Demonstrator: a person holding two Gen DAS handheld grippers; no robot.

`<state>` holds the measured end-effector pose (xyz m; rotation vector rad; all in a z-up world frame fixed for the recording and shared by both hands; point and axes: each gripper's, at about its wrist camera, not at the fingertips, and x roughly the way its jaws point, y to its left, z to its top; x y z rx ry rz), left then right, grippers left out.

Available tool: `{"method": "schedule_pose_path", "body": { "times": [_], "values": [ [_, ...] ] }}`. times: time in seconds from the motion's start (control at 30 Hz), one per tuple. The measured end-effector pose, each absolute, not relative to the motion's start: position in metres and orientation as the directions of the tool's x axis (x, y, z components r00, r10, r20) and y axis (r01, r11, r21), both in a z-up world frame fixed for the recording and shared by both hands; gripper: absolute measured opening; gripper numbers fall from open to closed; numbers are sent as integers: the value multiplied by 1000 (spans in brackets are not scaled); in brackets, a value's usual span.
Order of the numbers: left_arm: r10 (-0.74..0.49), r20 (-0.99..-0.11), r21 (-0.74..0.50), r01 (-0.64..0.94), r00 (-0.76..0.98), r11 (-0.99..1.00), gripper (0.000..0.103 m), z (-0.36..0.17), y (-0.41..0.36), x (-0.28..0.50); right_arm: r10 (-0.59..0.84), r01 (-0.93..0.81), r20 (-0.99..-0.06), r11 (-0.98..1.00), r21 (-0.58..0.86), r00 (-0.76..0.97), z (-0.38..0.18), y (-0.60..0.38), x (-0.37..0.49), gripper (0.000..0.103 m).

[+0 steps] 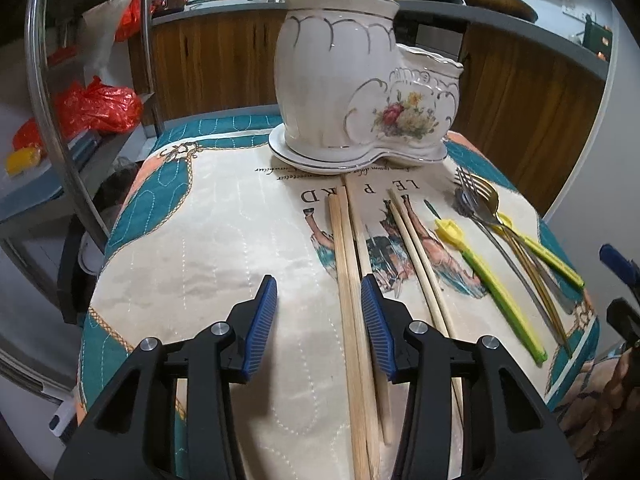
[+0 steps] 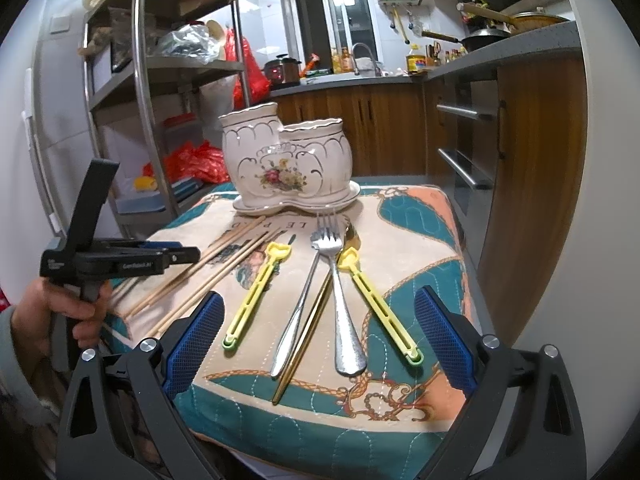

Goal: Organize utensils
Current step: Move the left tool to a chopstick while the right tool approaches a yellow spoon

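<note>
A white floral ceramic utensil holder (image 1: pixel 360 80) with two cups stands on its saucer at the far side of the table; it also shows in the right wrist view (image 2: pixel 288 160). Wooden chopsticks (image 1: pixel 348 280) lie in front of it, one pair running between the jaws of my open left gripper (image 1: pixel 319 320). To the right lie two yellow-green utensils (image 2: pixel 256 288), a silver fork (image 2: pixel 304 292), a spoon (image 2: pixel 344 308) and a gold utensil (image 2: pixel 304 340). My right gripper (image 2: pixel 316 344) is wide open, low over these utensils' handles.
A quilted teal, peach and cream cloth (image 2: pixel 400 240) covers the small table. A steel shelf rack (image 2: pixel 160 80) with red bags stands to the left. Wooden kitchen cabinets (image 2: pixel 520 160) run behind and to the right.
</note>
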<state>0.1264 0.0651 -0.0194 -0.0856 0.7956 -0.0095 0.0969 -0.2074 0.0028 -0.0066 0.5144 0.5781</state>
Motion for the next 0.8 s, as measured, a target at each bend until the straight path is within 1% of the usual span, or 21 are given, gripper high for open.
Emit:
{"method": "schedule_pose_path", "body": {
  "times": [0.27, 0.37, 0.43, 0.5, 0.53, 0.57, 0.6, 0.63, 0.67, 0.73, 0.8],
  "values": [
    [-50, -732, -61, 8, 680, 998, 44, -20, 65, 137, 513, -523, -473, 843, 123, 716, 5, -208, 100, 95],
    [-68, -732, -91, 1, 678, 996, 44, -19, 72, 143, 499, -519, -481, 849, 103, 721, 10, -209, 107, 95],
    [-82, -729, -112, 0, 679, 994, 42, -19, 76, 144, 485, -518, -499, 852, 83, 718, 14, -209, 116, 88],
    [-90, -727, -122, 0, 680, 992, 40, -19, 78, 144, 461, -521, -540, 852, 48, 704, 17, -207, 129, 71],
    [-93, -726, -126, 0, 681, 992, 39, -19, 79, 143, 450, -524, -559, 851, 33, 696, 17, -206, 135, 68],
    [-96, -725, -132, 0, 682, 991, 38, -19, 81, 143, 434, -532, -590, 847, 9, 681, 17, -203, 143, 63],
    [-96, -724, -136, -5, 683, 991, 38, -18, 84, 143, 418, -544, -623, 839, -14, 661, 16, -199, 152, 59],
    [-93, -723, -138, -11, 685, 990, 35, -18, 85, 141, 409, -555, -648, 831, -25, 642, 14, -196, 158, 58],
    [-93, -723, -143, -17, 685, 990, 33, -19, 86, 140, 401, -575, -685, 818, -32, 608, 10, -192, 166, 54],
    [-98, -720, -157, -23, 687, 987, 33, -19, 90, 137, 379, -598, -733, 800, -47, 564, 4, -185, 176, 47],
    [-98, -715, -160, -25, 692, 987, 33, -18, 93, 135, 349, -617, -771, 783, -72, 533, -2, -178, 185, 39]
  ]
}}
